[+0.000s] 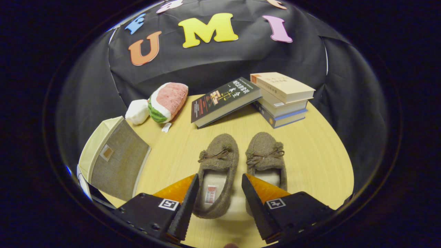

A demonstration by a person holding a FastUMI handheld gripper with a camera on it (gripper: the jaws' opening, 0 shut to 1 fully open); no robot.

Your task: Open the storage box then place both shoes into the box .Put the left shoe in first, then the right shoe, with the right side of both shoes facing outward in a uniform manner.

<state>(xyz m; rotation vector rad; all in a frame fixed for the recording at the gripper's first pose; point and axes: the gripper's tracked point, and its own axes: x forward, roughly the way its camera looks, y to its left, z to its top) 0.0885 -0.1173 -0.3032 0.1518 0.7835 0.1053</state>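
Note:
Two brown fuzzy slippers with small bows lie side by side on the wooden table, toes pointing away from me. The left shoe (217, 174) has its heel end between my fingers. The right shoe (266, 156) lies just beyond the right finger, which covers its heel. My gripper (219, 184) is open, its fingers spread on either side of the left shoe's opening without pressing on it. The storage box (113, 158), beige with a grey fabric lid, stands to the left of the shoes with its lid shut.
A plush watermelon slice (168, 101) and a white plush (137, 111) lie beyond the box. A dark book (224, 100) leans on a stack of books (282, 100) beyond the shoes. The table's (310, 151) edge curves round on the right.

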